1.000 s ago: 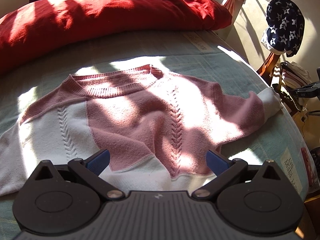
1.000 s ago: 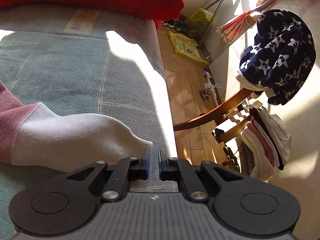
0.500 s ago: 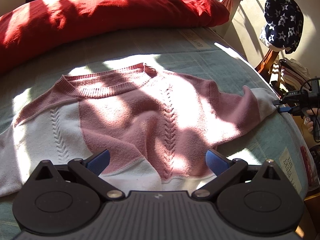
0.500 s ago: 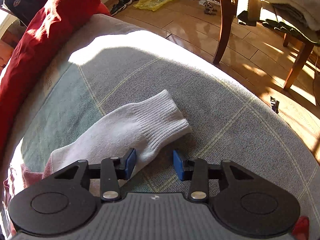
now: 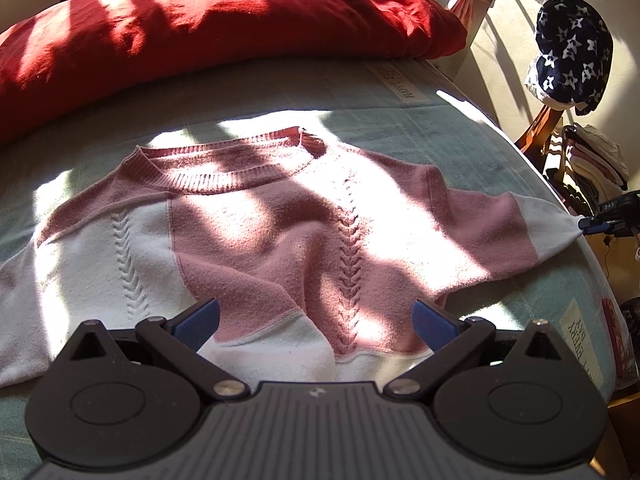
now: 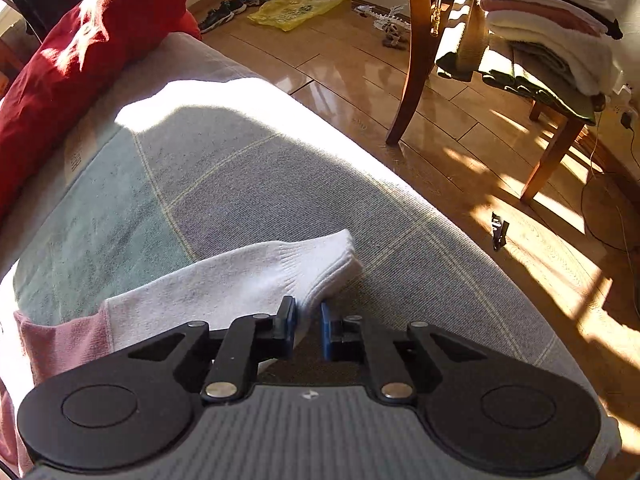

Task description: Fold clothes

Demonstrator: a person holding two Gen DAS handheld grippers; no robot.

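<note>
A pink-and-white sweater [image 5: 256, 232] lies flat on a sunlit green blanket [image 5: 460, 148]. The left gripper [image 5: 316, 320] hovers spread wide over its hem; the right gripper [image 6: 308, 330] pinches the white cuff [image 6: 280, 272] at the bed's edge above a wooden floor [image 6: 460, 160].

Left wrist view looks over the sweater [image 5: 280, 232] from its hem; right wrist view sits close at the shared cuff [image 6: 256, 276], at 3 o'clock.

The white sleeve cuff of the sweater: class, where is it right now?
In the right wrist view the white cuff lies on the bedspread near the bed's edge, its corner pinched by the right gripper.
</note>
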